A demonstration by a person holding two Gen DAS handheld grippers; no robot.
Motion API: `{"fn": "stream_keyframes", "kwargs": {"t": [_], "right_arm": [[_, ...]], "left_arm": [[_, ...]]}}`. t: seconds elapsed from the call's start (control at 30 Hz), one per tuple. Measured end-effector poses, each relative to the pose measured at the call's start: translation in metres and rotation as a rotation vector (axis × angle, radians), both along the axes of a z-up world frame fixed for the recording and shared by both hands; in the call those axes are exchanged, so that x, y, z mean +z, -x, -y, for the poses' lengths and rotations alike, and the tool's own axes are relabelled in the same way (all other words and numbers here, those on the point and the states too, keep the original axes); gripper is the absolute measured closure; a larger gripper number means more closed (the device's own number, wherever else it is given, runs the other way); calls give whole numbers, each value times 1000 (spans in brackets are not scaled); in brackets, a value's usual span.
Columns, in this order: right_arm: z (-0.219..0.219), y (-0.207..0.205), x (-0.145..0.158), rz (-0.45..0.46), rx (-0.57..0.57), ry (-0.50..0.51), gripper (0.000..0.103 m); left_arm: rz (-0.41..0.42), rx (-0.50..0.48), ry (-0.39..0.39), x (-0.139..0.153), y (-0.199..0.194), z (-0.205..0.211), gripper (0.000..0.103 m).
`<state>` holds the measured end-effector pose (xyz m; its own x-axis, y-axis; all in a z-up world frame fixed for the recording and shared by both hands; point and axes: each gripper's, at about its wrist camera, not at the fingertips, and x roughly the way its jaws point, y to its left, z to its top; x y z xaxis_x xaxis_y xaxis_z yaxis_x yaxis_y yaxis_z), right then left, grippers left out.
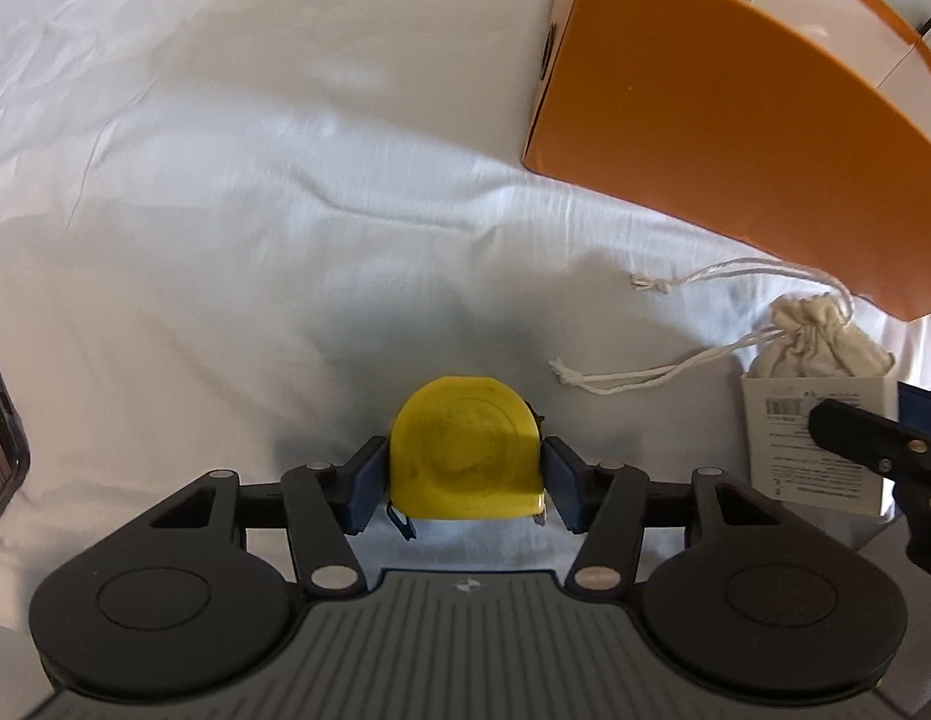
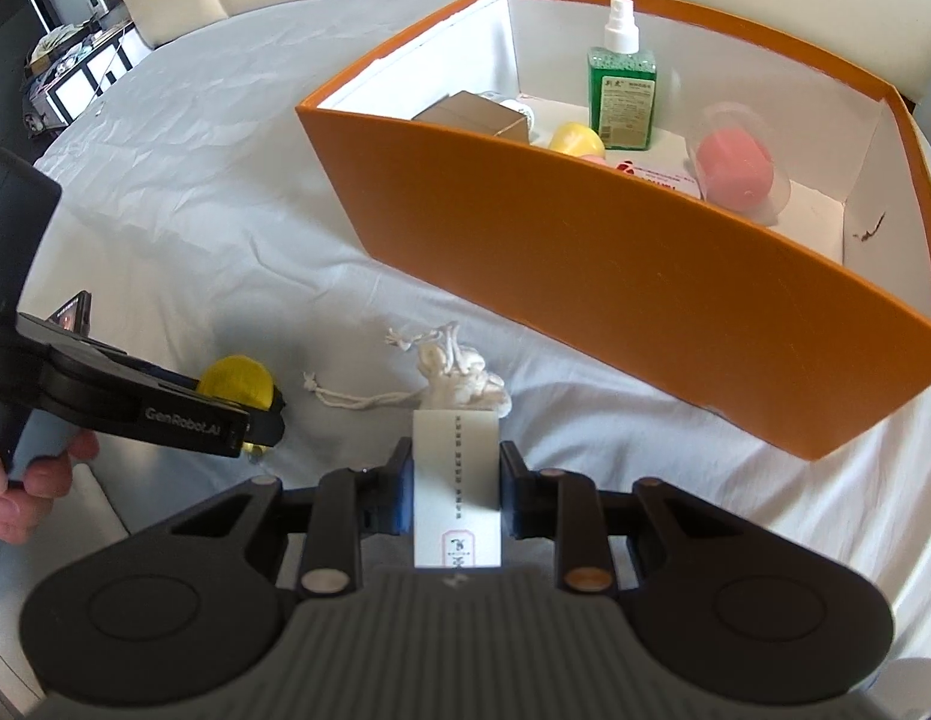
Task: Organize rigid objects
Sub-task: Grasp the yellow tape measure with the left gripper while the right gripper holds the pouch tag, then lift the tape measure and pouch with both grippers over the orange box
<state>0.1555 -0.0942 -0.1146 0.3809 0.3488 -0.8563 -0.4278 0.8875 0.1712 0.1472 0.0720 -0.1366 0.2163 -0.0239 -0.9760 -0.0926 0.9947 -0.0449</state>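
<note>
Two grips: left gripper (image 1: 465,477) w/ tape measure (image 1: 465,450) flat-face up, right gripper (image 2: 456,495) w/ box (image 2: 458,492) lengthwise.

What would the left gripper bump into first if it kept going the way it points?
Probably the white tablecloth. The left gripper points steeply down with the yellow tape measure between its fingers, so the tape measure would likely press into the cloth first; depth is hard to judge.

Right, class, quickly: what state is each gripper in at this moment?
Left gripper: closed on the yellow tape measure, which lies on the cloth.
Right gripper: closed on the small white box.
</note>
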Motion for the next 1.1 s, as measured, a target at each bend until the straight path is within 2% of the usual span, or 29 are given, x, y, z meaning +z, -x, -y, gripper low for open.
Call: {"fn": "stream_keyframes", "kwargs": {"t": [0.17, 0.3, 0.53, 0.6, 0.83, 1.1], "right_arm": [[1, -4, -1, -5, -9, -17, 72], [-2, -7, -4, -16, 7, -15, 71], [-4, -14, -14, -35, -27, -20, 76], [-3, -12, -13, -27, -24, -21, 76], [-2, -1, -1, 9, -7, -11, 76], [13, 7, 42, 76, -12, -65, 76]], "left_arm": [[-10, -8, -37, -7, -7, 12, 31], [-4, -11, -46, -5, -6, 14, 42], [45, 7, -32, 4, -1, 16, 42], [70, 10, -16, 16, 12, 7, 42], [170, 13, 59, 48, 31, 17, 42], [327, -43, 132, 114, 39, 41, 42]]}}
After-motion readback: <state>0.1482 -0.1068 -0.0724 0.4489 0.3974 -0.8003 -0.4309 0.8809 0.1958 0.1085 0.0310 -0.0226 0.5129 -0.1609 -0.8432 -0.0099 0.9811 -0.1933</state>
